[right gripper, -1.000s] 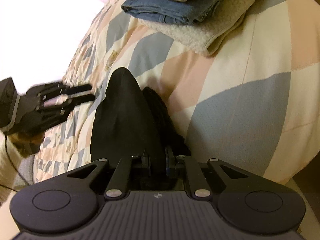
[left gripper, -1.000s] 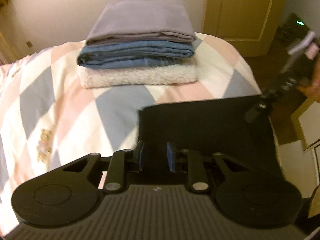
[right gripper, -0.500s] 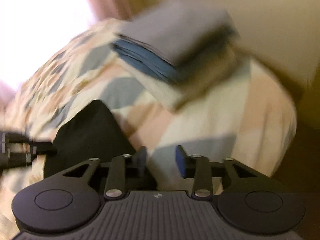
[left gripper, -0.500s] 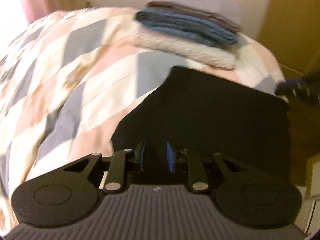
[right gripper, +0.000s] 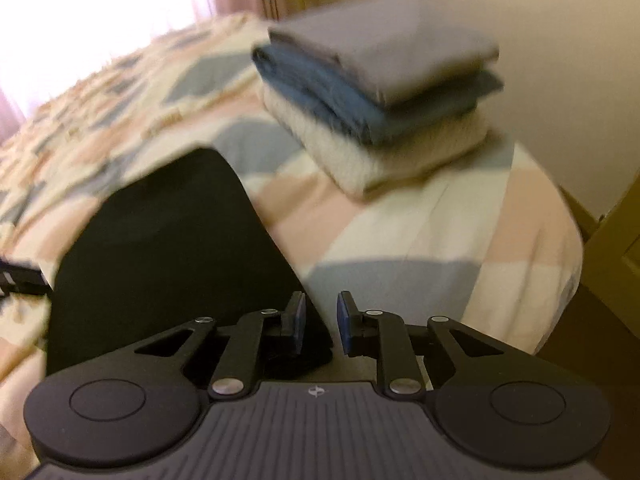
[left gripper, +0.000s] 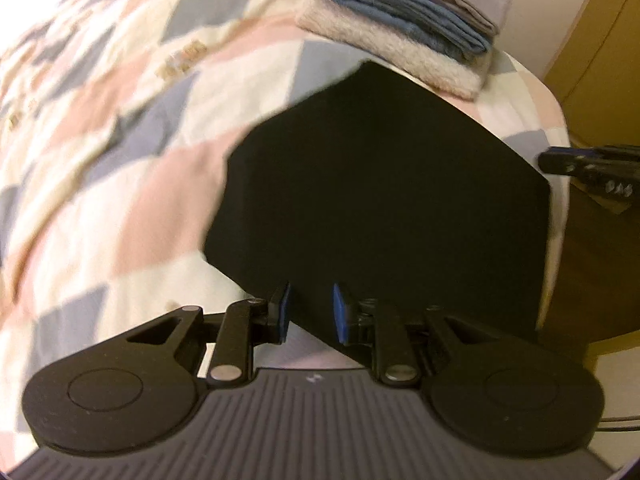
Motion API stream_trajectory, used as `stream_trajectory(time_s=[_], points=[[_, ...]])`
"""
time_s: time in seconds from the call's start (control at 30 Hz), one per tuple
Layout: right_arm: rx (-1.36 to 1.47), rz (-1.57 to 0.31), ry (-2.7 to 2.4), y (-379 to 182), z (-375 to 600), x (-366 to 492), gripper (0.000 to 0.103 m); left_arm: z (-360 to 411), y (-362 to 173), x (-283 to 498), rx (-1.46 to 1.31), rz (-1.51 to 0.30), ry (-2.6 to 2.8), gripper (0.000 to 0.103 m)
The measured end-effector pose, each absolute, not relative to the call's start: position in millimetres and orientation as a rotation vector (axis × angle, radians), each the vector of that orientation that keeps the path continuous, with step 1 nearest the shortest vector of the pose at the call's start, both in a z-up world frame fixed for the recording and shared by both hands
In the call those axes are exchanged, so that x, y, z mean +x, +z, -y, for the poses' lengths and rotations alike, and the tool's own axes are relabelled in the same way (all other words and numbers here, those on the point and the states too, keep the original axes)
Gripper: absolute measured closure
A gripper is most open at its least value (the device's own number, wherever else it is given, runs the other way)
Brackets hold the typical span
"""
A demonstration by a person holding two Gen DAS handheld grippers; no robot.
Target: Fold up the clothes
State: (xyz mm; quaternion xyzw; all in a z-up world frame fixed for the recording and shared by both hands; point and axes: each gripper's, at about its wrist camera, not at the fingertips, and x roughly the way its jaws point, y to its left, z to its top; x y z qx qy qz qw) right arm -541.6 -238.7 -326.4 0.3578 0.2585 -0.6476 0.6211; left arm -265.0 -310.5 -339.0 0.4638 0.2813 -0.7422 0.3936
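A black garment lies folded flat on the patchwork bedspread. My left gripper hovers over its near edge with a narrow gap between the blue pads, and the cloth shows below the gap, not pinched. My right gripper is at the garment's near right corner. Its jaws are closing, with the pads still apart and only the cloth's tip below them. Each gripper shows in the other's view, the right gripper at the garment's far side and the left gripper at the left edge.
A stack of folded clothes, grey on blue on cream fleece, sits just past the garment, also seen as the stack in the right wrist view. The bed's edge drops off to the right toward a wooden cabinet. A bright window is behind.
My right gripper let go of the raised black cloth, opened and lifted away; the garment now lies flat. My left gripper slid along the garment's edge and rolled, its gap unchanged.
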Motion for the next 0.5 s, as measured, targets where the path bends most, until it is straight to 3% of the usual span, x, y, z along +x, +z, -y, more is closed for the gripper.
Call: stream_trajectory(time_s=[0.17,0.5], points=[[0.832,-0.697,-1.432,-340,244,-514,0.081,302,-347,-267,1.183,-0.725,-1.859,0.085],[0.864,-0.669,-1.516,-317,219,-494,0.080,286,-330,-235,1.125,-0.763,-1.860,0.084]])
